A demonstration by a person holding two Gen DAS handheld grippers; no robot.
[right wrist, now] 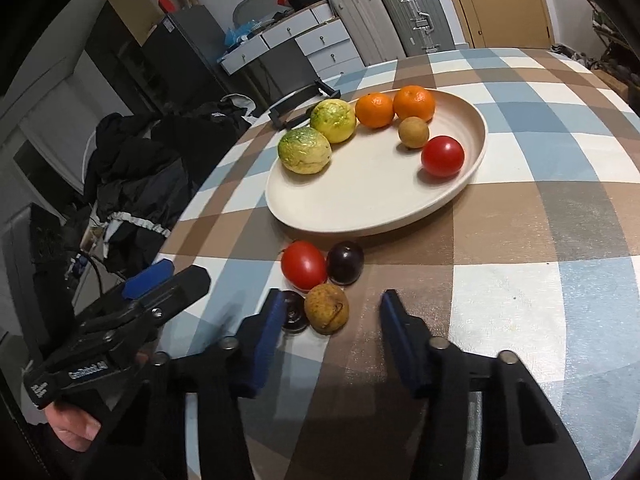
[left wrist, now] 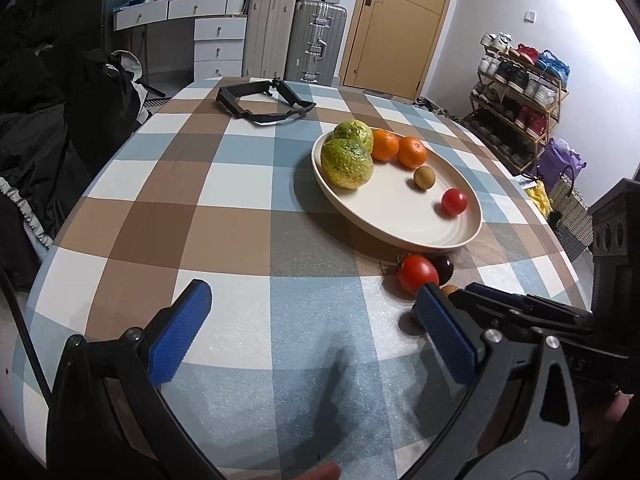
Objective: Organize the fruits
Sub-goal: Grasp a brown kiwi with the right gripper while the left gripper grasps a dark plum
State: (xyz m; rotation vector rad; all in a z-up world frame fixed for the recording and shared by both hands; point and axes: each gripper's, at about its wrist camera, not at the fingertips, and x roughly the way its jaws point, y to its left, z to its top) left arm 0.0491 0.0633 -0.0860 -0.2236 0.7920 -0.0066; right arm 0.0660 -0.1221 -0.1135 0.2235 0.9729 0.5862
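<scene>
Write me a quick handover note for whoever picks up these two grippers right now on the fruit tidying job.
Left gripper: open, empty, over bare tablecloth.
Right gripper: jaws partly closed around the brown fruit, pads not touching it yet.
On the plate: two green-yellow fruits, two oranges, a small brown fruit, a red tomato.
Still on the table beside the plate: red tomato, dark plum, the brown fruit, a small dark round item.
Left to do: grip the brown fruit and plate it, then likely the rest.
</scene>
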